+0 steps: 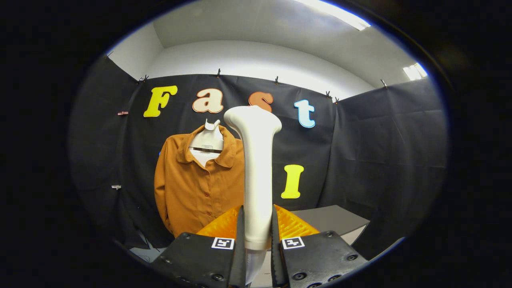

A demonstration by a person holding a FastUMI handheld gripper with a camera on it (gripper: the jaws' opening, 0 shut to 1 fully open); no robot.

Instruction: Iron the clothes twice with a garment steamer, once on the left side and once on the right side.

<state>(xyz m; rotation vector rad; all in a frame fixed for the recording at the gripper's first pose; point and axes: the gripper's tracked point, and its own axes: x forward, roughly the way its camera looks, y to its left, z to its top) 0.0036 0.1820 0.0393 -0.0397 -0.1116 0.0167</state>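
A white garment steamer (256,172) stands upright between my two fingers, its wide head up top and its handle pinched low down. My gripper (257,230) is shut on that handle. Beyond the fingers and a little to the left hangs an orange-brown buttoned shirt (198,188) on a white hanger form (208,140) against the black booth wall. The steamer hides the shirt's right side. The steamer head is well short of the fabric and level with the collar.
A grey table top (332,220) lies just beyond the fingers to the right of the shirt. Black cloth walls (384,160) close the booth at the back and on both sides. A white ceiling with light strips (340,16) is overhead.
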